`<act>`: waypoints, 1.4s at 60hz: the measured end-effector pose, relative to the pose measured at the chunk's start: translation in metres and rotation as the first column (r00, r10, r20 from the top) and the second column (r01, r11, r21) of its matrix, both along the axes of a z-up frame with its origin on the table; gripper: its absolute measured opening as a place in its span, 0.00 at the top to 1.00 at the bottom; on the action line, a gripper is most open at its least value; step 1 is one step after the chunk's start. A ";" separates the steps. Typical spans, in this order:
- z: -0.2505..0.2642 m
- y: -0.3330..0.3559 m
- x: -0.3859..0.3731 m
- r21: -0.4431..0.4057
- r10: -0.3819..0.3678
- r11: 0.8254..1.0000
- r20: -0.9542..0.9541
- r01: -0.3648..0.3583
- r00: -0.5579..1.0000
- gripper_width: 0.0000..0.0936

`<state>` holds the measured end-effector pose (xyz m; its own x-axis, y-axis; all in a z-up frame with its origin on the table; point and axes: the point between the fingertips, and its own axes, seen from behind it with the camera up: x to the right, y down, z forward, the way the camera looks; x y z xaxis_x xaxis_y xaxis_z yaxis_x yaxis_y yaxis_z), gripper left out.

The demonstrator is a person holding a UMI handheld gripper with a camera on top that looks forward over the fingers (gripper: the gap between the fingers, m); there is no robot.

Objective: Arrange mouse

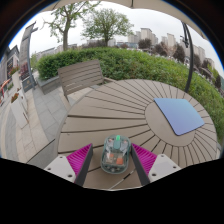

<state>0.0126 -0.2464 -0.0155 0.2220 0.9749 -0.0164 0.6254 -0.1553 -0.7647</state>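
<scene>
Gripper [115,160] spread, translucent grey-green object, possibly the mouse [115,152], between its fingers, blue mat [181,114] beyond.

Your mouse [115,152] sits btwn the tongs [113,160], its body see-through w/ grey-green and reddish bits showing inside. It's seen end-on, upright, filling most of the gap btwn the magenta pads [81,158]. Can't tell if both pads actually press it. Under it is the slatted wooden worktop [110,110]. A blue mousepad [181,115] lies flat on the slats, well beyond and to the right.
</scene>
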 end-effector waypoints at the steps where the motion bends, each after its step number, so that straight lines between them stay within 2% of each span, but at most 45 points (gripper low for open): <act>1: 0.000 -0.003 -0.001 0.008 0.006 1.000 0.005 -0.006 1.000 0.20; 4: 0.001 -0.005 -0.004 0.018 0.008 1.000 0.001 -0.008 1.000 0.25; 6: 0.001 -0.005 -0.005 0.024 0.017 1.000 0.004 -0.017 1.000 0.37; 7: 0.000 -0.003 -0.006 0.030 0.023 0.999 0.005 -0.023 1.000 0.47; 8: 0.000 -0.005 -0.007 0.032 0.030 0.999 0.006 -0.031 1.000 0.50; 13: 0.000 -0.007 -0.006 0.023 0.044 0.999 0.024 -0.045 0.999 0.54; 19: 0.012 -0.004 0.004 -0.037 0.044 0.998 0.053 -0.042 0.998 0.56; 23: 0.049 0.010 0.010 -0.042 0.036 0.998 0.019 -0.035 0.999 0.57; 29: 0.122 0.044 0.003 -0.020 0.067 0.997 -0.076 -0.069 0.995 0.57; 33: 0.166 0.086 -0.005 0.010 0.069 0.998 -0.119 -0.068 0.990 0.57; 37: 0.182 0.151 -0.028 0.051 0.054 0.998 -0.147 -0.046 0.988 0.57; 40: 0.185 0.199 -0.035 0.099 0.032 0.995 -0.134 -0.019 0.990 0.57; 43: 0.175 0.241 -0.050 0.109 0.009 0.994 -0.116 0.004 0.993 0.57; 54: 0.069 0.338 -0.066 0.042 -0.038 0.998 0.000 0.038 0.999 0.56; 63: -0.002 0.357 -0.063 -0.029 -0.011 0.999 0.107 0.015 0.994 0.47; 65: 0.001 0.357 -0.061 -0.038 0.006 0.999 0.091 -0.003 0.996 0.43; 66: 0.005 0.355 -0.062 -0.043 0.017 0.999 0.078 -0.014 0.997 0.37; 69: 0.014 0.358 -0.061 -0.031 0.023 0.999 0.073 -0.020 0.997 0.07; 71: 0.023 0.360 -0.056 -0.024 0.023 0.999 0.073 -0.021 0.997 0.12; 75: 0.048 0.358 -0.035 -0.020 0.028 0.999 0.084 -0.026 0.996 0.09; 84: 0.121 0.348 0.050 0.007 0.062 0.998 0.114 -0.063 0.991 0.10</act>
<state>0.0625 0.1014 0.1052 0.1601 0.9870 0.0163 0.7169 -0.1049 -0.6893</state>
